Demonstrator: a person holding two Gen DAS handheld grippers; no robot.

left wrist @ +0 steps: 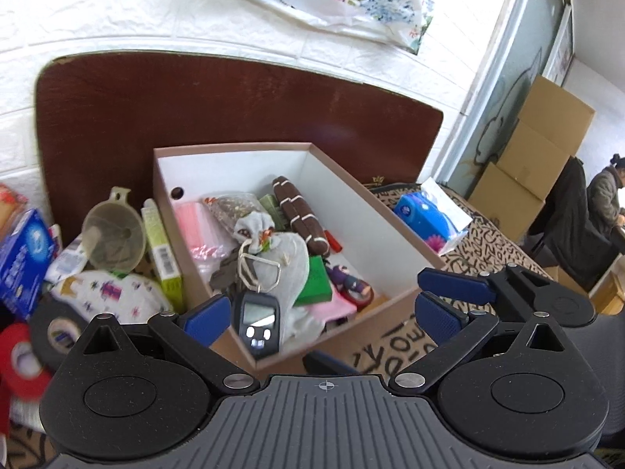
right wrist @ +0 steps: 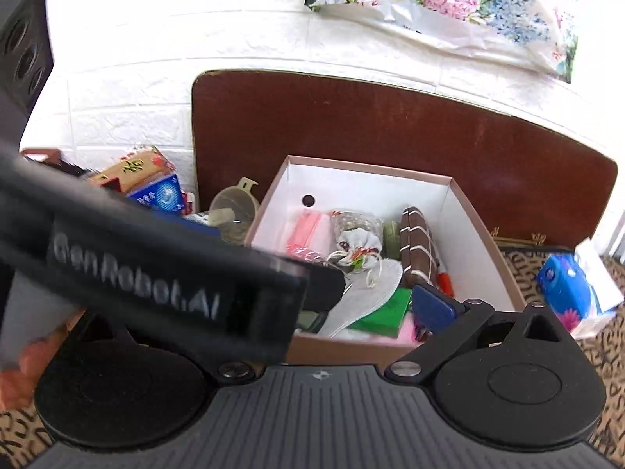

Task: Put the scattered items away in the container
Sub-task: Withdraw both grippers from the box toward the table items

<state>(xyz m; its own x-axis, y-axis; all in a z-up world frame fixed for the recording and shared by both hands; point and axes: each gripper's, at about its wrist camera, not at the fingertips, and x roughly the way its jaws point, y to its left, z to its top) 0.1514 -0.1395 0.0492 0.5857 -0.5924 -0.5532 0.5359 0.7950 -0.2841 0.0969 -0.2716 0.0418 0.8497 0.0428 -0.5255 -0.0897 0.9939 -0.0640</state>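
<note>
The left gripper [left wrist: 322, 318] is being held wide open over the box [left wrist: 375, 199]; the right gripper's [right wrist: 312, 305] jaw state cannot be told.

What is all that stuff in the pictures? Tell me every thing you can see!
box: one, brown outside, white inside, centre
brown roll: one, white stripes, in box
cloth pouch: one, grey, in box
black gadget: one, with a screen, at box's near edge
green packet: one, in box
funnel: one, clear, left of box
tissue pack: one, blue, right of box
tape rolls: two, red and black, far left
left gripper: blue pads, open
right gripper: one blue pad showing, other side hidden
</note>
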